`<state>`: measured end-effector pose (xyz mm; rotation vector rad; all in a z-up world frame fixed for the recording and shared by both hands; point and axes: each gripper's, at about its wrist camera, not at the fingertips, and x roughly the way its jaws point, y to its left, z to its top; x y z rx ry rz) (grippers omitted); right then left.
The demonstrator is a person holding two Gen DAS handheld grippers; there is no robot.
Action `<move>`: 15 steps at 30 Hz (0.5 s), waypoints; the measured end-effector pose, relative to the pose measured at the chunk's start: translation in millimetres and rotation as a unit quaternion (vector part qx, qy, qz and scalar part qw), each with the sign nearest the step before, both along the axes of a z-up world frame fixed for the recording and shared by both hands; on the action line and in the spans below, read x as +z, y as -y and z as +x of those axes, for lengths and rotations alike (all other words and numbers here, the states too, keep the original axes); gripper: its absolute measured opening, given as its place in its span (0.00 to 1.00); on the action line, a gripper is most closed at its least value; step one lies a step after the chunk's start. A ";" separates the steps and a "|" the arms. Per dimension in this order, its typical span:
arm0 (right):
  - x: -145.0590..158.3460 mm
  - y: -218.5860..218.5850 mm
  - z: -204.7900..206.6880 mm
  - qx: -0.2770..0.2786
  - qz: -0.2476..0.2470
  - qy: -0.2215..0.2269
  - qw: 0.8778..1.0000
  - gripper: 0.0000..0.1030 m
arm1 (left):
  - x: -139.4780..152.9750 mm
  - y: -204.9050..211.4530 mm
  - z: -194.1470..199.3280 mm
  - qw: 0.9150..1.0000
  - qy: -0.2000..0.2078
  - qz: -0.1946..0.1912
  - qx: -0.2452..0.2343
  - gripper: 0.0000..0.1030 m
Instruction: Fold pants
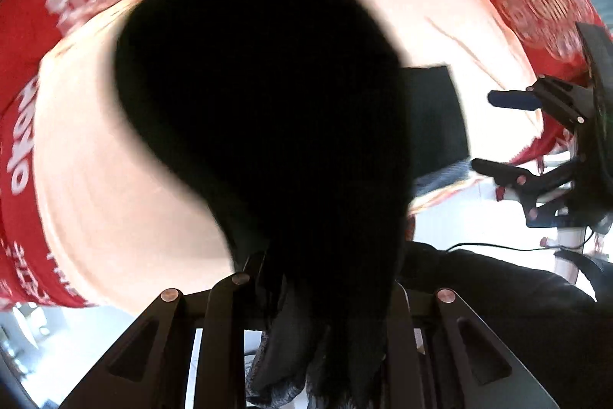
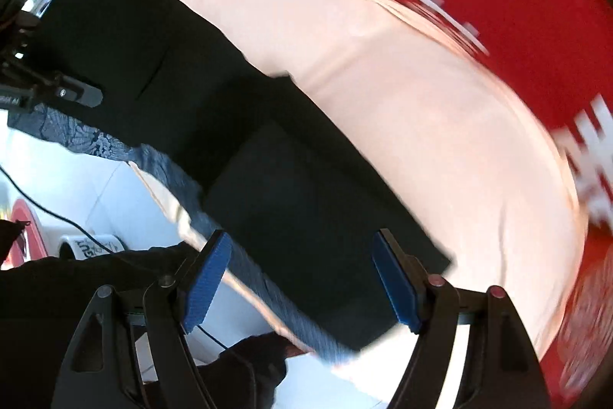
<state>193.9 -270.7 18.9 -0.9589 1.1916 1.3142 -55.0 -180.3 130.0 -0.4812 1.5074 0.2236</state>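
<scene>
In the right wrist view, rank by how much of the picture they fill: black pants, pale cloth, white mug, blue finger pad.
1. Pale cloth and black pants: too alike to rank.
2. Blue finger pad, enlarged by nearness.
3. White mug, partly hidden.

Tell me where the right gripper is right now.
The right gripper hangs open over the near end of the black pants on the peach cloth; in the left wrist view it shows at the right edge, beside the pants.

Left claw (image 1: 325,294) clamps black pants (image 1: 268,102), lifted.
</scene>
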 end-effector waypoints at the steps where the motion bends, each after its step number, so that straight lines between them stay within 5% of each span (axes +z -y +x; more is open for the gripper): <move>1: 1.5 10.1 4.8 -0.013 0.001 0.000 1.000 0.77 | 0.0 12.8 15.5 1.000 -0.005 0.001 -0.009 0.24; 5: 9.4 50.1 17.2 -0.057 0.013 -0.011 0.998 0.77 | -24.3 57.2 70.6 0.999 -0.033 0.005 -0.035 0.24; 15: 22.1 136.4 50.4 -0.097 -0.004 0.027 0.995 0.77 | -67.6 70.4 147.8 0.998 -0.061 0.000 -0.026 0.24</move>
